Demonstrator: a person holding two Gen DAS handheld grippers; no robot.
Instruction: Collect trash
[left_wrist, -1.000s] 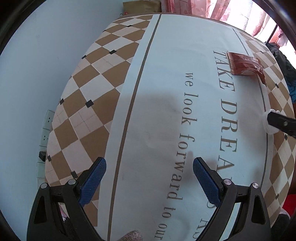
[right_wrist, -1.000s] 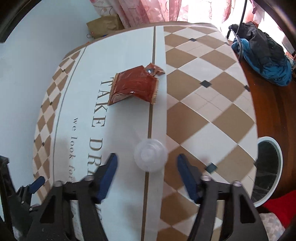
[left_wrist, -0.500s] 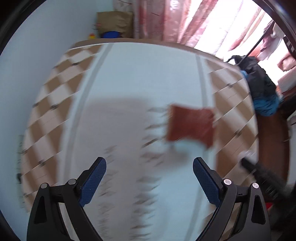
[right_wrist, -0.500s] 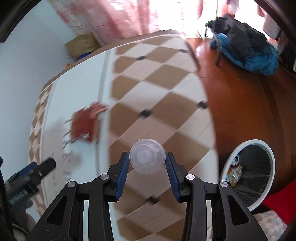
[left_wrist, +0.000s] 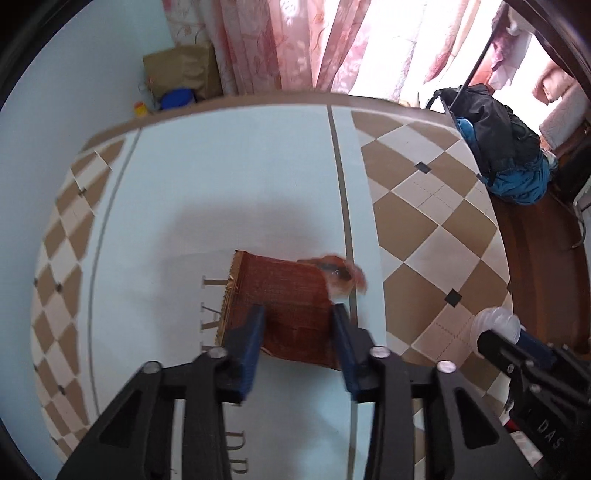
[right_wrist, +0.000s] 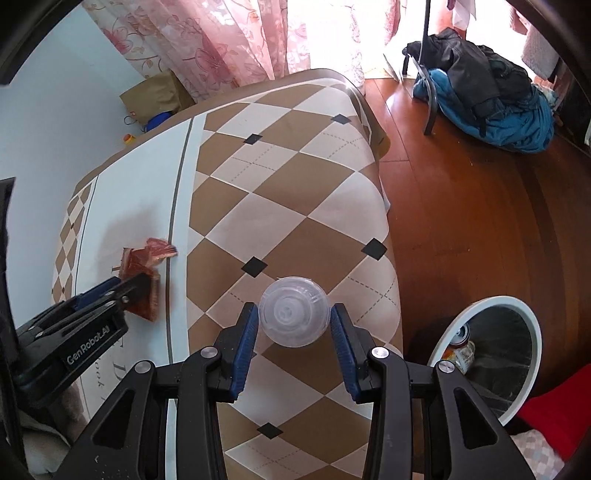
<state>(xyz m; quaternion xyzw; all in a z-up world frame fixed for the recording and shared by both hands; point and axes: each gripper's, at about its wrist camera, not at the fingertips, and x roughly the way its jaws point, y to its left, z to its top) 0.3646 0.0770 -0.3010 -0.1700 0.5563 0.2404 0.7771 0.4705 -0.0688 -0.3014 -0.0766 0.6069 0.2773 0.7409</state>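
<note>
A red-brown snack wrapper (left_wrist: 284, 291) lies on the pale middle strip of the tablecloth. My left gripper (left_wrist: 297, 326) has its blue fingers pressed in on the wrapper's near part from both sides; the right wrist view shows the left gripper (right_wrist: 142, 286) on the wrapper (right_wrist: 144, 262). My right gripper (right_wrist: 293, 325) is shut on a clear plastic cup (right_wrist: 293, 315), held above the checkered cloth near the table's right edge. The same cup (left_wrist: 496, 325) shows at the right of the left wrist view. A white-rimmed bin (right_wrist: 517, 306) stands on the floor low right, with a can (right_wrist: 460, 341) inside.
A black and blue backpack pile (right_wrist: 491, 92) and a chair leg (right_wrist: 430, 107) stand on the wooden floor (right_wrist: 461, 221) beyond the table. A brown paper bag (left_wrist: 181, 72) sits by the pink curtains (left_wrist: 295, 40) behind the far table edge. Something red (right_wrist: 554, 410) lies near the bin.
The left gripper swung over to the wrapper and narrowed from wide open onto it. The right gripper shut on the cup and carried it right, towards the table edge and bin.
</note>
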